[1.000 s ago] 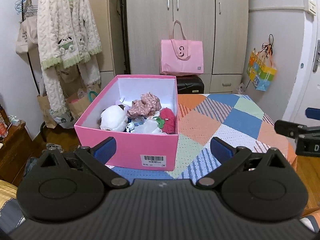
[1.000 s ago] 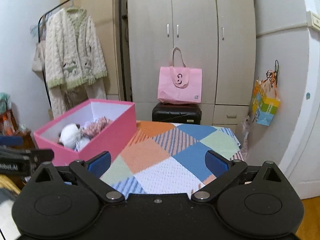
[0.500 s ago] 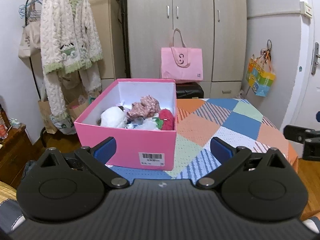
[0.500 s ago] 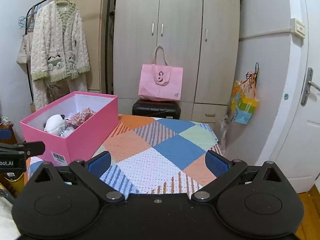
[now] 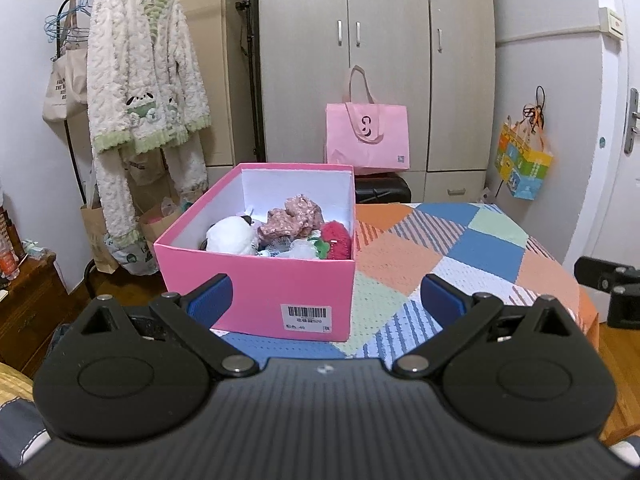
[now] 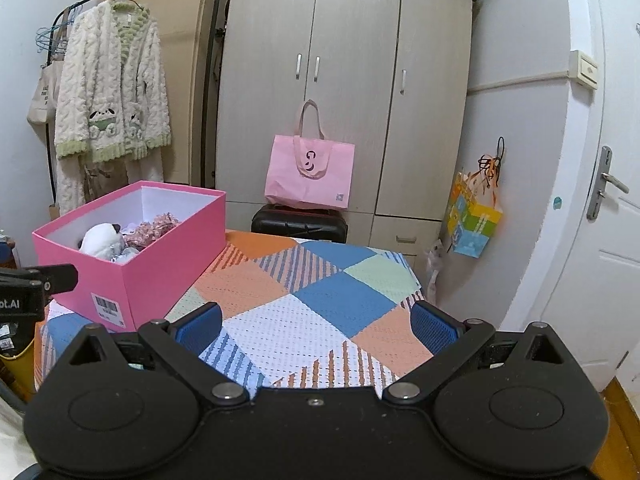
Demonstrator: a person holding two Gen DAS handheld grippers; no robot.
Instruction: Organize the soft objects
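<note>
Where the soft things lie, we see them all gathered inside the pink box [image 5: 256,280]: a white plush toy [image 5: 232,236] at the left, a crumpled pink floral cloth [image 5: 294,220] behind it, a red fuzzy piece [image 5: 338,238] against the right wall, and some pale bits between them that we cannot name. The box stands open on the left part of the desk, which is covered by a patchwork cloth [image 5: 460,256] of orange, blue, green and white squares; a barcode label [image 5: 306,318] is stuck on the box's near wall. Our left gripper [image 5: 324,298] hangs just in front of that wall with its jaws spread wide and nothing between them. Our right gripper [image 6: 316,326] hovers above the bare cloth to the right of the box, well apart from it, its jaws also spread wide and holding nothing. Beyond the desk a pink tote bag [image 6: 310,172] rests on a black case [image 6: 300,226] before a grey wardrobe [image 6: 348,80]. A fluffy white and green robe [image 5: 146,80] hangs on a rack at the left, and a colourful paper bag [image 6: 474,224] hangs on the wall beside a white door [image 6: 600,200].
</note>
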